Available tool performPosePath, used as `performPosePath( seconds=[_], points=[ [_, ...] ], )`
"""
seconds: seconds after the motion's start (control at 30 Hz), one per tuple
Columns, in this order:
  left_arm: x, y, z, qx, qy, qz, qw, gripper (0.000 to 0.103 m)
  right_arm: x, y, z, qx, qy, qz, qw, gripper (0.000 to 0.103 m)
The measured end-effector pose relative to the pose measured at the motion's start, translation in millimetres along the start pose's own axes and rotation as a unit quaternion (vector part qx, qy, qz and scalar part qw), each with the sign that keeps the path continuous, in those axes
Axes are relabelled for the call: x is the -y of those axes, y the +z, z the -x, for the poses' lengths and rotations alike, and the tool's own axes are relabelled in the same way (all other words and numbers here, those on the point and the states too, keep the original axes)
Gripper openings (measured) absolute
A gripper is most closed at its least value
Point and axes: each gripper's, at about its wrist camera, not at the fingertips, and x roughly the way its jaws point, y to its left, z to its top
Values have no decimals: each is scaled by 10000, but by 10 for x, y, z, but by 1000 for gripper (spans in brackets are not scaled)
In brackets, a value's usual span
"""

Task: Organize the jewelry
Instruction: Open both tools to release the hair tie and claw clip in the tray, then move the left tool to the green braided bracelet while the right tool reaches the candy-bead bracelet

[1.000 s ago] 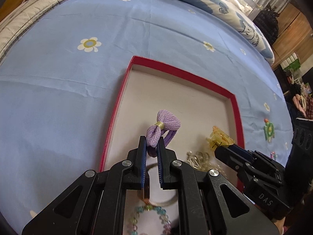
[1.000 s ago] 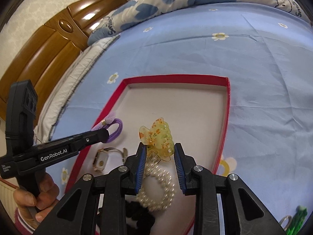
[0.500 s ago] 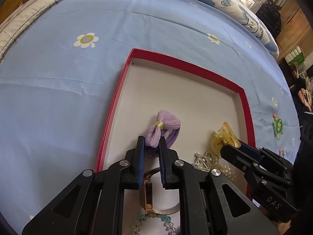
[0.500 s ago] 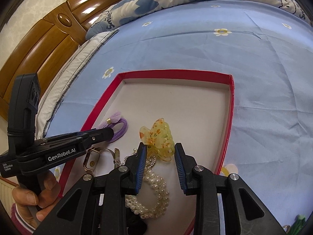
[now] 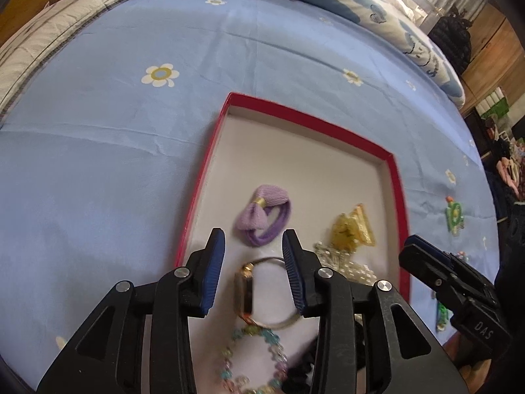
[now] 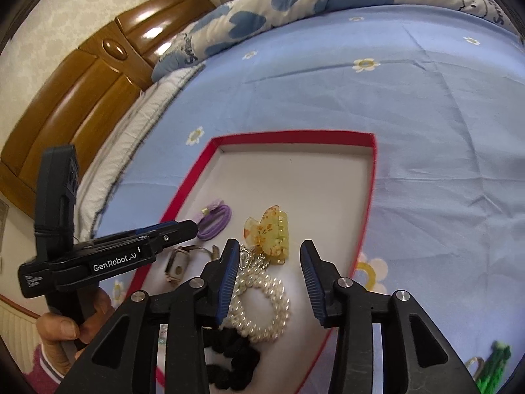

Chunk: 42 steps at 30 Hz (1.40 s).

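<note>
- A second ago both grippers were clamped on pieces held above the tray; now the purple bow hair tie (image 5: 262, 215) and the yellow claw clip (image 6: 267, 234) are lying on the tray floor, let go.
- The left gripper (image 5: 253, 271) is opening: its blue pads are standing apart with the hair tie just beyond the tips, touching neither, so nothing is being held. It is pointing steeply down over the near left part of the red-rimmed tray (image 5: 398, 190), probably so the soft tie drops flat without rolling.
- The right gripper (image 6: 269, 279) is likewise opening, its jaws moderately wide and gripping nothing; the clip is resting just ahead of the left pad, against the pearl bracelet (image 6: 262, 308).
- The pieces are being clustered at the near end of the tray: a gold watch (image 5: 249, 290) and a pastel bead bracelet (image 5: 252, 358) are sitting under the left jaws, and a black scrunchie (image 6: 229, 351) is lying nearest the right camera.
- The far half of the tray is lying bare, leaving room for more.
- A green trinket (image 5: 454, 216) is lying on the blue bedsheet (image 5: 98, 164) outside the tray, seemingly yet to be collected.
</note>
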Motion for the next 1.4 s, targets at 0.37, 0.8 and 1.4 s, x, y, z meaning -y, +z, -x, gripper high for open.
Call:
performPosePath(
  seconds=[0.37, 0.8, 1.4],
  points=[
    [454, -138, 275, 144, -369, -221, 9990, 34, 327, -239, 650, 497, -105, -441, 9977, 46],
    [1236, -434, 344, -12, -767, -884, 9931, 34, 1122, -668, 1459, 978, -684, -1185, 9857, 47],
    [2136, -959, 115, -589, -1123, -1706, 9771, 34, 1963, -1061, 1937, 1212, -1301, -1874, 9661, 47]
  ],
)
